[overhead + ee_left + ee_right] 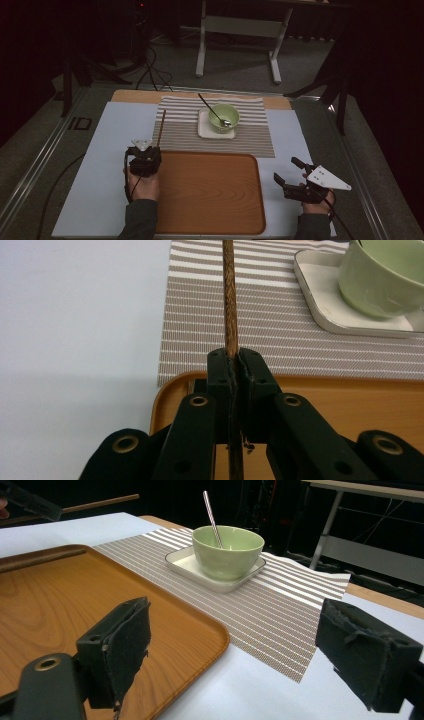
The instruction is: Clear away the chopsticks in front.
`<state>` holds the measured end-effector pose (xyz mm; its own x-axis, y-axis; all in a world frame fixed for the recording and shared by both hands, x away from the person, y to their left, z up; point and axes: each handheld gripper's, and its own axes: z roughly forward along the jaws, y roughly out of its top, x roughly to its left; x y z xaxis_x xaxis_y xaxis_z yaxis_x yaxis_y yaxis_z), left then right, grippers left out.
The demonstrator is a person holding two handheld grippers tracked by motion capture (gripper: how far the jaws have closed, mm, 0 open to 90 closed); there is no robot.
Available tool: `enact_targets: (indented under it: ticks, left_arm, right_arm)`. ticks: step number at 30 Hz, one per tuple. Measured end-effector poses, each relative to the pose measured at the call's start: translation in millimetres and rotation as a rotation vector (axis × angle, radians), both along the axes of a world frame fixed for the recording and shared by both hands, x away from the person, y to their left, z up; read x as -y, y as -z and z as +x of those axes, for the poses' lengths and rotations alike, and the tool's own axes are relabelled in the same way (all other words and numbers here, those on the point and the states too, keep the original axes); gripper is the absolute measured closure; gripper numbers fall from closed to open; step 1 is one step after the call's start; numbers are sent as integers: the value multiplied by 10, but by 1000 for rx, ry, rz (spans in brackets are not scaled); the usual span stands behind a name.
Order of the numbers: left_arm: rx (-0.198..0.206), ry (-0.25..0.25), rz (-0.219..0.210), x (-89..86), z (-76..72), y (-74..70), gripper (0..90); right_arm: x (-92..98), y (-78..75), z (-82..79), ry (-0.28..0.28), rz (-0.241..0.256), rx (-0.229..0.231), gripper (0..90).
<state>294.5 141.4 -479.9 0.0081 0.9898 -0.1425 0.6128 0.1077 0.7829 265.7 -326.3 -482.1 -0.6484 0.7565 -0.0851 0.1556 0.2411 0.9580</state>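
The left gripper [148,152], jaws clamped on a thin brown wooden chopstick [161,126], held it over the orange wooden tray's [210,210] far-left corner, probably for placement; the right gripper [290,176] waited wide open, empty.

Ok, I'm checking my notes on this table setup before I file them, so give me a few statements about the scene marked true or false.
1. The left tool is shut on the brown stick. True.
2. The right tool grips the spoon. False: its jaws stand wide apart and hold nothing; the spoon leans in the green bowl.
3. The green bowl sits on a white square plate. True.
4. The white square plate rests on the wooden tray. False: it rests on the striped mat beyond the tray.
5. The brown stick lies flat inside the bowl. False: it reaches from the left tool over the mat, left of the plate.
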Motion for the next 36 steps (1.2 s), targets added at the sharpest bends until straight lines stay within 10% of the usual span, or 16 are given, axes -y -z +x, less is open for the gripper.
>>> enact_targets:
  ticks: [36]
  left_arm:
    - [-75,-27,-30,-80,-584,386,854]
  right_arm:
    - [-12,7,-1,1,-2,-4,139]
